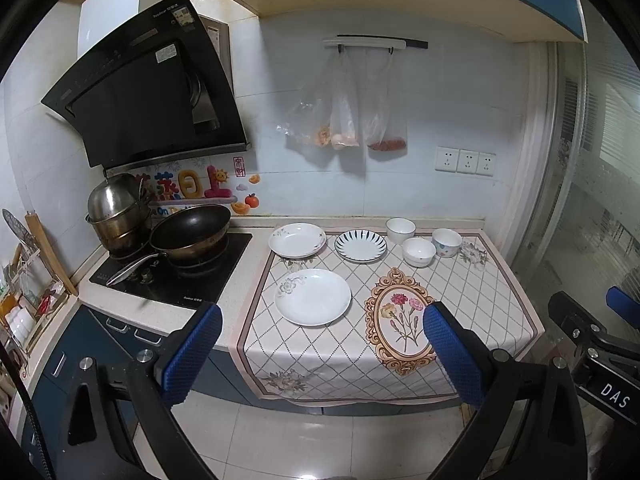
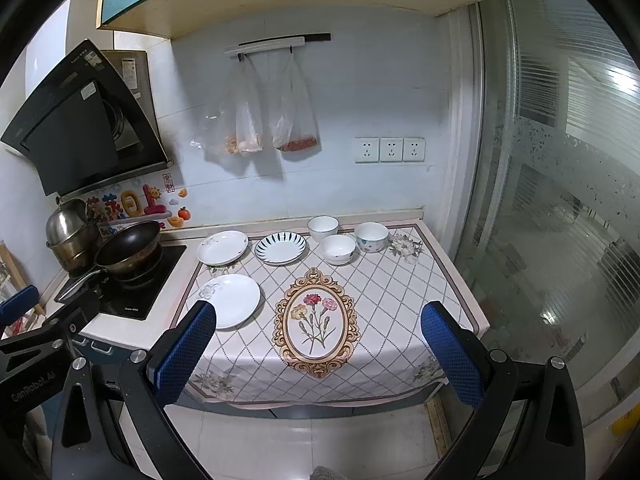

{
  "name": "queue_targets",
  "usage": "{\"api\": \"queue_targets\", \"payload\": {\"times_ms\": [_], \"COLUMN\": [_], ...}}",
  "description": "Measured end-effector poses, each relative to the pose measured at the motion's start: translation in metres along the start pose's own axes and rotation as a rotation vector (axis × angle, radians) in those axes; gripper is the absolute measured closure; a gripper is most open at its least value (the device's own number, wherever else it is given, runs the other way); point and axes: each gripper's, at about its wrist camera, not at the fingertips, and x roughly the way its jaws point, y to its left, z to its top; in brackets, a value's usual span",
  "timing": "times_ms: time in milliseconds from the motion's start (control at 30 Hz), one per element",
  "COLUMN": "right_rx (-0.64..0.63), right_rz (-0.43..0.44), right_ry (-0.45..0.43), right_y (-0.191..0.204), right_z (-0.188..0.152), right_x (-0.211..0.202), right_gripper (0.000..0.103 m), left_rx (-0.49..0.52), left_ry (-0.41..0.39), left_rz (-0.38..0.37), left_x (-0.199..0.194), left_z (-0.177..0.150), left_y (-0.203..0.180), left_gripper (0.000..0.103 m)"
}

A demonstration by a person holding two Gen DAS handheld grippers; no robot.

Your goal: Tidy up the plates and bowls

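Three plates lie on the cloth-covered counter: a white plate (image 1: pixel 313 297) (image 2: pixel 233 300) at the front left, a floral-rim plate (image 1: pixel 297 239) (image 2: pixel 222 247) behind it, and a blue-striped plate (image 1: pixel 360 245) (image 2: pixel 280 248) to its right. Three bowls stand at the back right: a white bowl (image 1: pixel 400 230) (image 2: pixel 323 228), a second white bowl (image 1: pixel 418 251) (image 2: pixel 338 249) and a dotted bowl (image 1: pixel 447 242) (image 2: pixel 371 237). My left gripper (image 1: pixel 322 354) is open and empty, well in front of the counter. My right gripper (image 2: pixel 318 354) is open and empty, also short of the counter.
A stove (image 1: pixel 172 276) with a black wok (image 1: pixel 190 232) and a steel pot (image 1: pixel 116 208) is on the left. A range hood (image 1: pixel 148 92) hangs above it. Plastic bags (image 1: pixel 344 112) hang on the wall. A glass partition (image 2: pixel 560 200) bounds the right. A rack (image 1: pixel 32 296) stands far left.
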Motion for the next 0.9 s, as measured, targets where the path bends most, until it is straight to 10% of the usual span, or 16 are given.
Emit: {"api": "queue_targets", "payload": {"times_ms": [900], "right_rx": [0.002], "right_rz": [-0.008], "right_ry": [0.000], "right_y": [-0.0047], "right_z": [-0.0029], "right_x": [0.0026], "right_gripper": [0.000], "left_rx": [-0.006], "left_ry": [0.008], "left_rz": [-0.007], "left_x": [0.0032], "left_z": [0.0018], "left_y": [0.0054], "left_gripper": [0.000]}}
